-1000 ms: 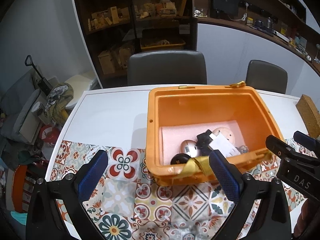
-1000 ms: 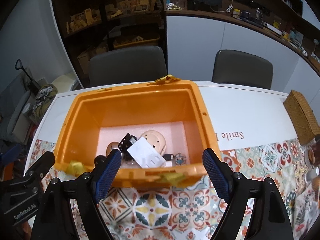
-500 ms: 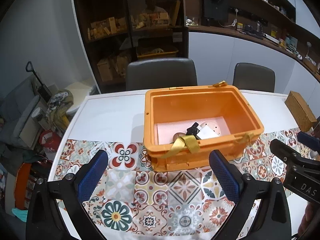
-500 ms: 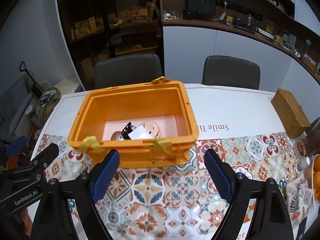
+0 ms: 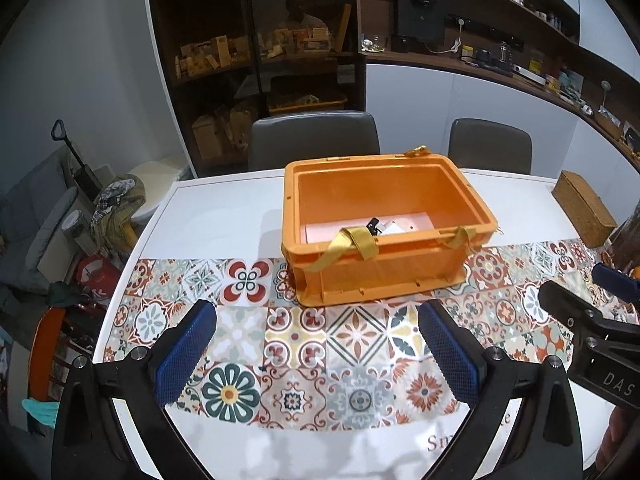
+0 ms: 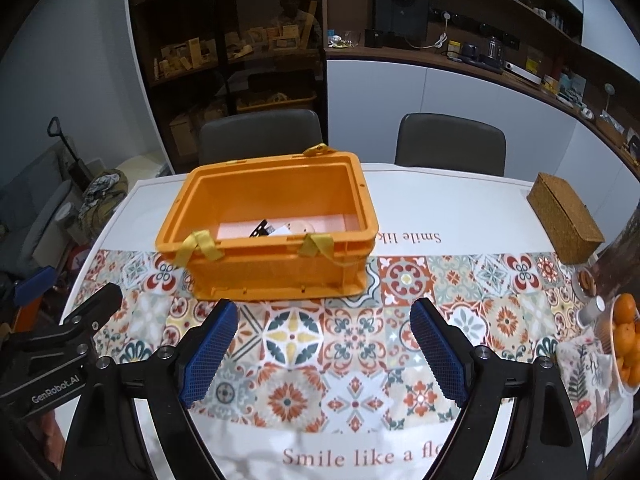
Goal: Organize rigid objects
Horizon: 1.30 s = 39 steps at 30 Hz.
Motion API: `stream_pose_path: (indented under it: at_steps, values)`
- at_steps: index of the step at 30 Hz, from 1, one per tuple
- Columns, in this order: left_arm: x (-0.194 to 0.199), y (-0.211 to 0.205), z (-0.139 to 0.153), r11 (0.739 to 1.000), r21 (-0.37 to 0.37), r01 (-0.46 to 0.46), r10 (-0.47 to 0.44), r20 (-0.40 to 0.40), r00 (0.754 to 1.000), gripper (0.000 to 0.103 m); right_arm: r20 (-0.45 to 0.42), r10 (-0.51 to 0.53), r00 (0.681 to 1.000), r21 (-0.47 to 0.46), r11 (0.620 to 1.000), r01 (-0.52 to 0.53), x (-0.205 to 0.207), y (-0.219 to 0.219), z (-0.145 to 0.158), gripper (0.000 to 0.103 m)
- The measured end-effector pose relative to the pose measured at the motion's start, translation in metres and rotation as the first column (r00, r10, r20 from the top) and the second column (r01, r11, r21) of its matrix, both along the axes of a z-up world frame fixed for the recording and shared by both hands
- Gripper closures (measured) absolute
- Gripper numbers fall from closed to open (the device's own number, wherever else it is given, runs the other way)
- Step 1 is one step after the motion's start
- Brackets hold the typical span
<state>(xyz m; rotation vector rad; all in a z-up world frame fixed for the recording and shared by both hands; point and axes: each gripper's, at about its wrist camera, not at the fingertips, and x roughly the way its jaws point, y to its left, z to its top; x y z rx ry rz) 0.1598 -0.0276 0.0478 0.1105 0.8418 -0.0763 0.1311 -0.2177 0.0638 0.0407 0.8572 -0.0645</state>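
An orange plastic crate [image 5: 384, 276] with yellow straps stands on the patterned table runner; it also shows in the right wrist view [image 6: 280, 268]. Inside it, on pink foam, lie small rigid objects [image 5: 380, 227], a black piece and white and round parts [image 6: 280, 229], mostly hidden by the near wall. My left gripper [image 5: 318, 356] is open and empty, well back from the crate above the runner. My right gripper [image 6: 324, 350] is open and empty, also short of the crate. Each gripper shows at the edge of the other's view.
A woven wicker box [image 6: 564, 218] sits at the table's right. A bowl of oranges [image 6: 626, 340] and a small jar [image 6: 590, 312] stand at the right edge. Two grey chairs [image 5: 314, 140] stand behind the table, shelves beyond.
Both grippers have pulled back and away from the crate, which now looks smaller and farther. Both stay open and empty.
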Motion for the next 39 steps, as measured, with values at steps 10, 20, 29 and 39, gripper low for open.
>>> stream_pose_path:
  at_steps: [10, 20, 29, 39]
  values:
    - [-0.029, -0.003, -0.001, 1.0, -0.015, 0.016, -0.017, -0.024, 1.0, 0.0, -0.027, 0.009, 1.0, 0.01, 1.0, -0.009, -0.033, 0.0, -0.006, 0.015]
    - [-0.042, -0.004, 0.001, 1.0, -0.01, 0.026, -0.026, -0.023, 0.999, 0.0, -0.031, 0.003, 1.0, 0.019, 1.0, -0.003, -0.047, -0.003, -0.006, 0.015]
    - [-0.045, -0.004, 0.003, 1.0, -0.019, 0.025, -0.025, -0.022, 0.999, 0.0, -0.026, 0.013, 1.0, 0.022, 1.0, -0.012, -0.05, -0.001, -0.005, 0.015]
    - [-0.047, -0.004, 0.006, 0.999, -0.023, 0.027, -0.028, -0.021, 0.999, 0.0, -0.025, 0.02, 0.999, 0.027, 0.999, -0.02, -0.051, -0.001, -0.003, 0.015]
